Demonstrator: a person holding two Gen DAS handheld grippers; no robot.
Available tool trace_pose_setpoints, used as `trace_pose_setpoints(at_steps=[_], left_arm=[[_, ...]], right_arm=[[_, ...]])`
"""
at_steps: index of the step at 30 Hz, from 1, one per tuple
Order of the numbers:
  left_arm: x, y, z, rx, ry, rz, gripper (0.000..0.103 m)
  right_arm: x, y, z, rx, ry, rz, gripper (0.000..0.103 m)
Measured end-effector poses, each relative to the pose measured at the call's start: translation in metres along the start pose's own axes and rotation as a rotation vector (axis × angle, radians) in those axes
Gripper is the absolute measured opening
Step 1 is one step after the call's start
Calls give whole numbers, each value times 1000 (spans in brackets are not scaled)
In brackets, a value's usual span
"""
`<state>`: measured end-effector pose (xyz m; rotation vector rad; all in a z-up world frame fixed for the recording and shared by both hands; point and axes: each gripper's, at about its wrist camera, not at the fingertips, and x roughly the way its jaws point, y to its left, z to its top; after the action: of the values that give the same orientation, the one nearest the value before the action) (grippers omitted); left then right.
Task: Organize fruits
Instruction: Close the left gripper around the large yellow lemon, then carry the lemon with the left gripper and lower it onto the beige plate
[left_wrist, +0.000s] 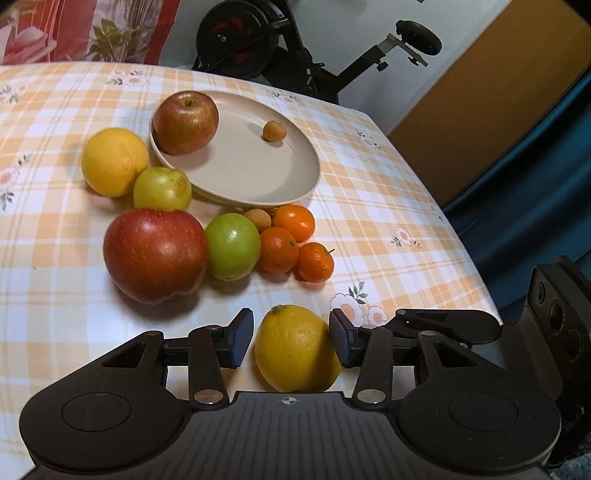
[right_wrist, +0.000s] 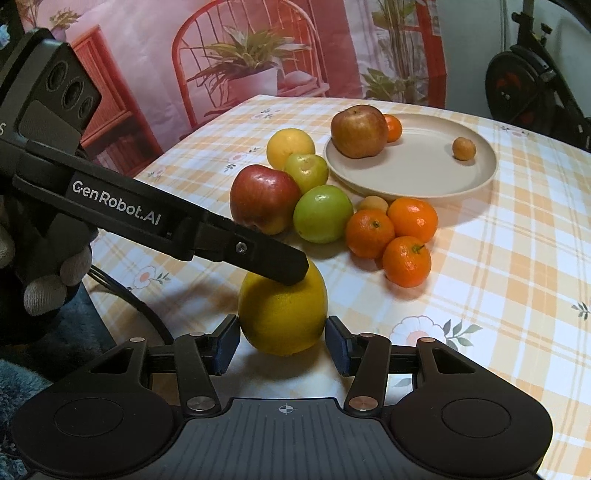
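Note:
A yellow lemon (left_wrist: 295, 349) rests on the checked tablecloth between the pads of both grippers. My left gripper (left_wrist: 291, 338) straddles it with a thin gap at its left pad, so it is open. In the right wrist view one left finger (right_wrist: 280, 264) lies across the lemon's (right_wrist: 282, 314) top. My right gripper (right_wrist: 282, 343) has both pads against the lemon's sides. The beige plate (left_wrist: 258, 184) holds a red-yellow apple (left_wrist: 184, 122), a small brown fruit (left_wrist: 274, 131) and a mandarin (right_wrist: 393, 127).
Beside the plate lie a yellow orange (left_wrist: 114, 160), a yellow-green apple (left_wrist: 161, 188), a red apple (left_wrist: 155, 254), a green apple (left_wrist: 232, 245), three mandarins (left_wrist: 277, 249) and a small brown fruit (left_wrist: 258, 218). A gloved hand (right_wrist: 44, 291) holds the left gripper. The table edge (left_wrist: 461, 229) runs along the right.

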<state>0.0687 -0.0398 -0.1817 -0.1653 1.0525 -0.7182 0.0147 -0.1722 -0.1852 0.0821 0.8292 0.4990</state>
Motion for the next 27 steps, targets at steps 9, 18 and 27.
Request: trace_pose_setpoints(at_steps=[9, 18, 27], left_arm=[[3, 2, -3, -22, 4, -25, 48], [5, 4, -3, -27, -1, -29, 49], [6, 5, -3, -35, -1, -26, 50]], right_arm=[[0, -2, -2, 20, -9, 7, 48], [2, -7, -3, 53, -15, 18, 49], [2, -7, -3, 70, -18, 26, 47]])
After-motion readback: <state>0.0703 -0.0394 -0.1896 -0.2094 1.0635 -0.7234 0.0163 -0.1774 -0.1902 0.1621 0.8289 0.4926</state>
